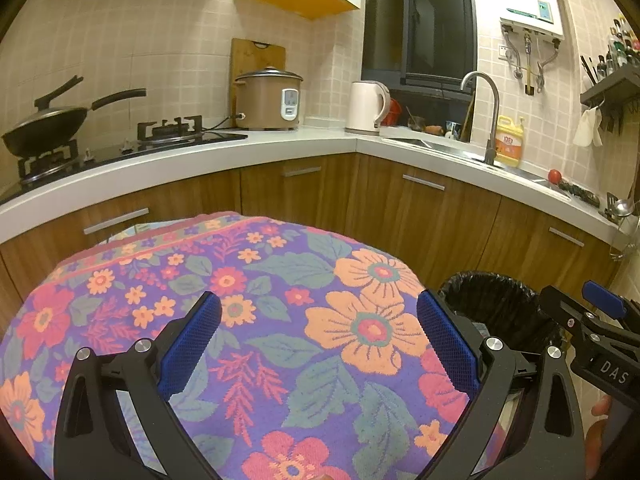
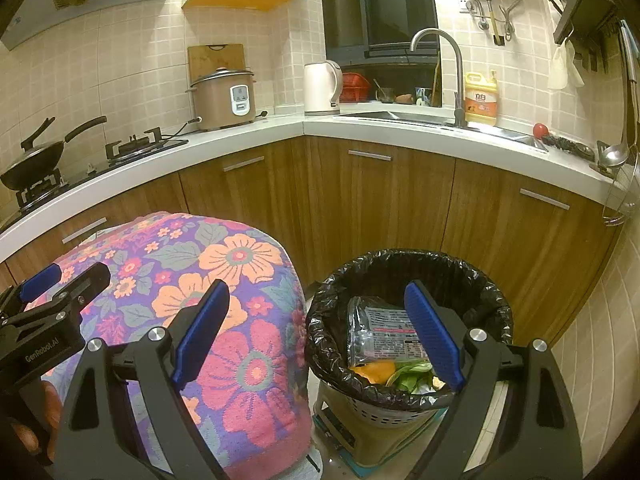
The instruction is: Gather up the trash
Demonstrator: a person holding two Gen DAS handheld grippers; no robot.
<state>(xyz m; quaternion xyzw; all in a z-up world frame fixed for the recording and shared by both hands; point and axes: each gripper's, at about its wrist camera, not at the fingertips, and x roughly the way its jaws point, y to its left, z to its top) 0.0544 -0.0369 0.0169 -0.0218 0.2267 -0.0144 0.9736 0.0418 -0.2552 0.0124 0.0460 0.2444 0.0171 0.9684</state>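
A trash bin lined with a black bag stands on the floor to the right of a table under a flowered cloth. Inside it lie a clear printed wrapper, an orange peel and green leaves. My right gripper hangs open over the gap between cloth and bin, nothing between its blue pads. My left gripper stands open above the flowered cloth, empty too. In the left wrist view the bin shows at the right, and no trash shows on the cloth.
Wooden cabinets under a white counter wrap around behind. On the counter stand a wok, a rice cooker, a kettle, a sink tap, a yellow detergent bottle and a tomato.
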